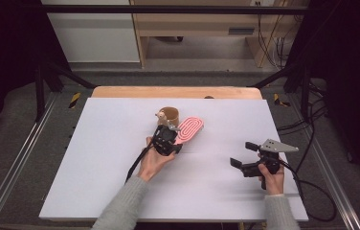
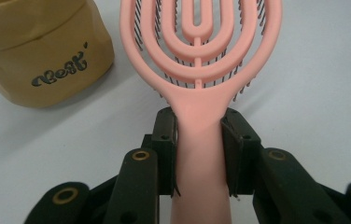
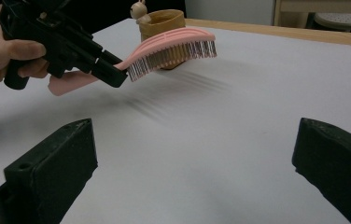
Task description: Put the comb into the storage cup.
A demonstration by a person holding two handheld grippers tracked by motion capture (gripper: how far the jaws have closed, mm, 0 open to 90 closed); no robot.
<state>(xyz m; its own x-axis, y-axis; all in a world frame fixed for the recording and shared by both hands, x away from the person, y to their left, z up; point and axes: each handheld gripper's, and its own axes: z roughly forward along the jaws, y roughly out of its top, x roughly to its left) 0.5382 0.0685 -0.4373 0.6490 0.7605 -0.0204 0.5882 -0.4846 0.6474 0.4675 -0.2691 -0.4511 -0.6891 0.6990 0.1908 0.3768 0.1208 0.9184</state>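
White table top [image 1: 120, 182] is taking up most of the high view, with a wooden edge at its far side and dark floor around it. Tan paper pot [image 1: 169, 115] is sitting near the table's middle, toward the far side, printed lettering on its wall in the left gripper view [image 2: 47, 51]; a small wooden figure [image 3: 139, 10] is perching at its rim. Pink hairbrush [image 1: 189, 130] is hanging just beside the pot, lifted off the surface, bristles facing down and casting a shadow in the right gripper view [image 3: 173, 46]. Its long axis is running from the handle, near the person, away and slightly right, head pointing toward the far edge. Left gripper [image 2: 197, 154] is clamping the handle, jaws pressing both sides of it. Right gripper [image 1: 245, 155] is hovering well apart to the right, jaws standing wide apart, holding nothing.
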